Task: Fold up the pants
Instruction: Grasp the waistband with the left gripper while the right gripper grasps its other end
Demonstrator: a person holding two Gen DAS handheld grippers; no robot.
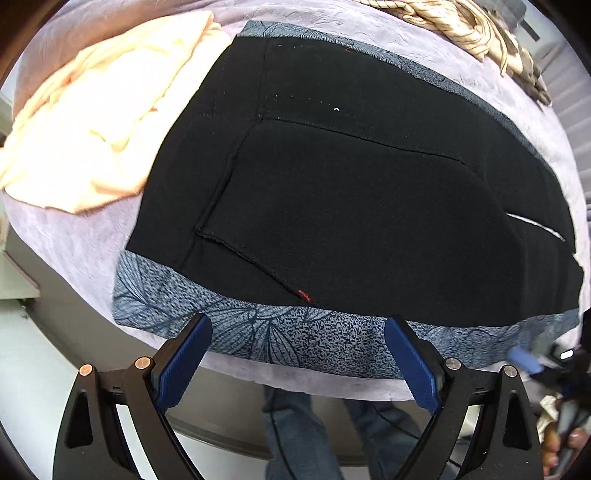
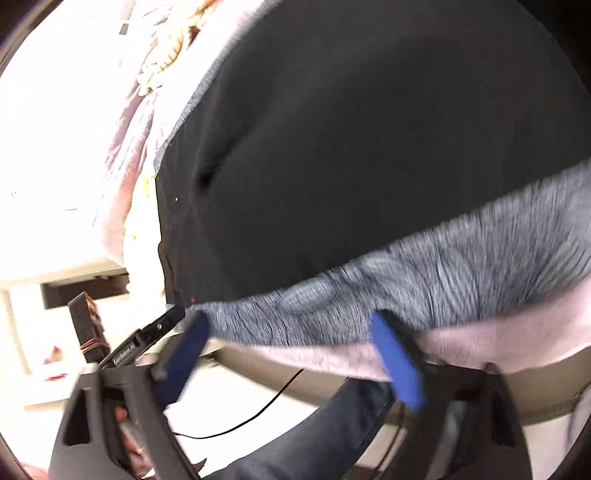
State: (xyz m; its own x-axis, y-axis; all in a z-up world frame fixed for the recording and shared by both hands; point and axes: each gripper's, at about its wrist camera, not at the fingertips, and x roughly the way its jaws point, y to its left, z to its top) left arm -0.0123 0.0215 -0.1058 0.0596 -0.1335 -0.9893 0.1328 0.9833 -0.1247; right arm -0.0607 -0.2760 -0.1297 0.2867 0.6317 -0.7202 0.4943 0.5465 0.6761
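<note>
The pants (image 1: 351, 192) lie flat on a lilac-covered table, inside out: black lining on top with a blue-grey leaf-print band (image 1: 258, 332) along the near edge. My left gripper (image 1: 297, 328) is open and empty, fingers just over that near band. My right gripper (image 2: 288, 332) is open and empty at the print band (image 2: 443, 266) by the pants' left end; this view is motion-blurred. The black fabric (image 2: 369, 147) fills the upper part of the right wrist view. The right gripper also shows blurred at the right edge of the left wrist view (image 1: 546, 365).
A peach garment (image 1: 96, 122) lies crumpled on the table at the left. A beige striped garment (image 1: 472, 29) lies at the far right. The lilac table cover (image 1: 74, 251) ends just below the pants' near edge. My legs in jeans (image 1: 314, 435) stand below.
</note>
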